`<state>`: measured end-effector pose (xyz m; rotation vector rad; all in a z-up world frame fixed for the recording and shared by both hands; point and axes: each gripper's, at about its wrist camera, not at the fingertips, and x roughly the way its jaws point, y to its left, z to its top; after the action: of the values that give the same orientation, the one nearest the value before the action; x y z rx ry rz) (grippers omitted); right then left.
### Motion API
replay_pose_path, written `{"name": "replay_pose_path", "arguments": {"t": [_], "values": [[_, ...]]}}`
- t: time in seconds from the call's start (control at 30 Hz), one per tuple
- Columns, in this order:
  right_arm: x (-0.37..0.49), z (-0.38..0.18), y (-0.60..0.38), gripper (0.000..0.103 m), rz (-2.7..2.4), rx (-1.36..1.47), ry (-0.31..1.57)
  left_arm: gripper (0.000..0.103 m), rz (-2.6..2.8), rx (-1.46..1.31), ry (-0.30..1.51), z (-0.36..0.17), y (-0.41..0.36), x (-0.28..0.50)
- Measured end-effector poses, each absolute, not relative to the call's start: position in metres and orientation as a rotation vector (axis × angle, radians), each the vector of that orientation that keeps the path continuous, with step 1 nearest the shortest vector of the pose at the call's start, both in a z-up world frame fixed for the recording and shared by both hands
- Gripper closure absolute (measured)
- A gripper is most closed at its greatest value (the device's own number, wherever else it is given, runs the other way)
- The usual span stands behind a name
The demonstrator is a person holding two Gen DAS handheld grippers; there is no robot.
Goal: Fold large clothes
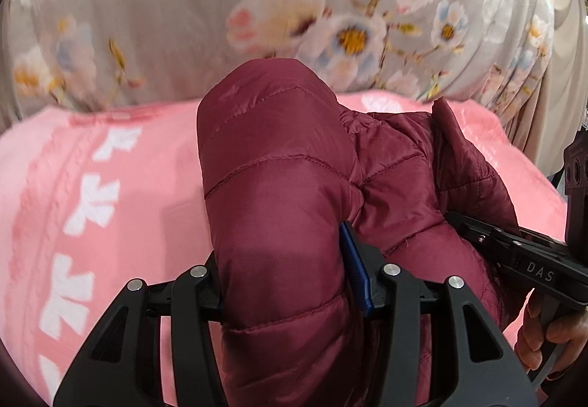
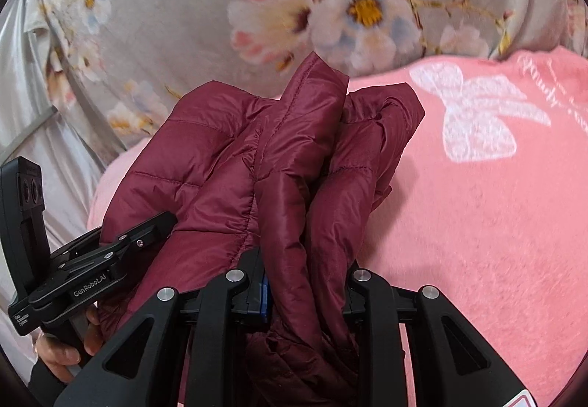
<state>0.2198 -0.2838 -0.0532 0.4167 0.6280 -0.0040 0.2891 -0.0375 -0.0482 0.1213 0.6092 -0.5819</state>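
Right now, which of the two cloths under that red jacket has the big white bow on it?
The pink blanket has it: the white bow shows on it. The grey cloth behind carries flowers.

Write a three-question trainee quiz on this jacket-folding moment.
1. True or false: the left claw is closed on a bunched fold of the maroon quilted jacket.
2. What lies under the jacket? A) pink blanket with white bows B) wooden table C) green towel
3. Fill in: behind the blanket hangs a grey fabric printed with ____.

Key: 1 true. 2 A. 3 flowers. The right claw also grips the jacket, so both hold the same garment.
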Motion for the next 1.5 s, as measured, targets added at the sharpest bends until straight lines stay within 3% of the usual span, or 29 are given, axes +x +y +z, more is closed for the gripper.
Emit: {"name": "replay_pose_path", "arguments": {"t": [0.27,0.5,0.57,0.63,0.8,1.27,1.5], "values": [[0.219,-0.081,-0.298,0.065,-0.01,0.5,0.678,0.037,-0.54,0.064,0.69,-0.09,-0.023,0.306],[0.174,-0.038,-0.311,0.049,-0.17,0.497,0.629,0.027,-0.378,0.147,0.7,-0.051,-0.018,0.28],[0.166,-0.016,-0.299,0.053,-0.182,0.402,0.617,0.026,-0.353,0.166,0.69,-0.037,-0.021,0.269],[0.167,0.0,-0.278,0.068,-0.18,0.291,0.615,0.023,-0.323,0.186,0.688,-0.027,-0.029,0.259],[0.188,0.007,-0.232,0.082,-0.187,0.064,0.641,0.018,-0.291,0.184,0.701,-0.019,-0.04,0.252],[0.219,-0.068,-0.272,0.086,-0.207,0.245,0.823,0.017,-0.235,0.186,0.827,-0.075,-0.047,0.271],[0.22,-0.086,-0.282,0.087,-0.181,0.315,0.82,0.009,-0.232,0.147,0.839,-0.095,-0.045,0.275]]}}
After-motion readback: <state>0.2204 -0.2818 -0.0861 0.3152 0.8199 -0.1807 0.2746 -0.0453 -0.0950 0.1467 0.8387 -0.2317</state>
